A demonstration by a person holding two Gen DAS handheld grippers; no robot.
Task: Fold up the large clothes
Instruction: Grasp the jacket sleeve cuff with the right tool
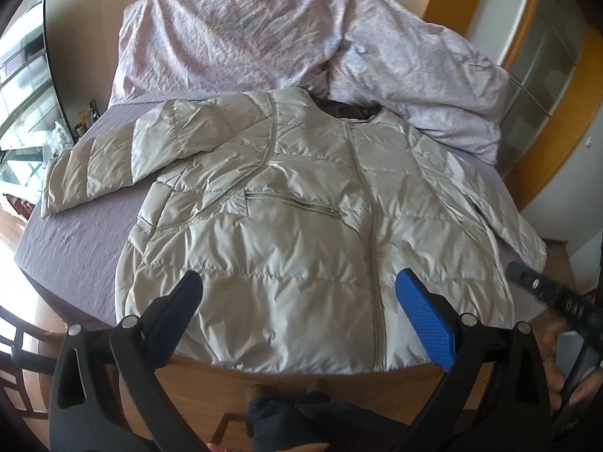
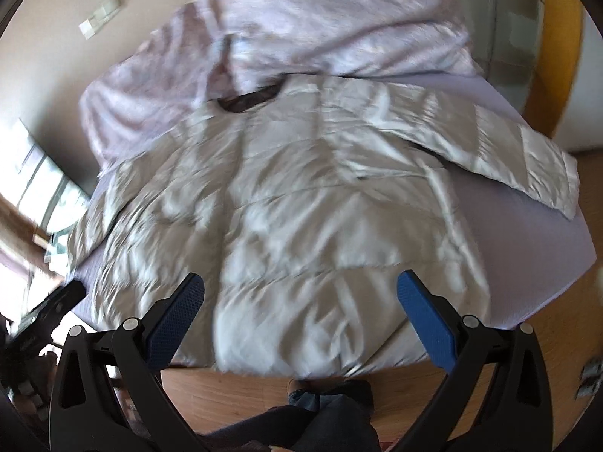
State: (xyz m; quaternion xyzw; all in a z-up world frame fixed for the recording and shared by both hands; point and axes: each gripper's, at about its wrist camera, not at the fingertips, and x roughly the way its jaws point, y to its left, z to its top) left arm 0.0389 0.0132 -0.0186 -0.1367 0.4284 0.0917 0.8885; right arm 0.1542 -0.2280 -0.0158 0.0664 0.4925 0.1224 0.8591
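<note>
Left gripper point(image 1: 299, 301) is hanging with its blue-padded fingers point(image 1: 424, 320) spread wide and holding nothing, hovering above the lower hem of the jacket point(image 1: 301, 207), probably so it can drop onto the hem or a side edge. Right gripper point(image 2: 301, 303) is doing the same, jaws released and empty, and its view is blurring, so detail there is soft. The jacket, a pale quilted puffer, is lying front up and zipped on the bed point(image 1: 75, 248), collar away from the person and hem at the near edge, likely spread flat so the folds land clean. One sleeve point(image 1: 94, 165) is sticking out to the left over the purple sheet, the other sleeve point(image 2: 501, 158) is lying along the right side toward the mattress corner; both seem unfolded yet. A rumpled duvet point(image 1: 233, 41) is sitting bunched behind the collar, seemingly pushed back to free working room. Person's feet point(image 1: 286, 391) are showing on the wood floor below the bed edge.
</note>
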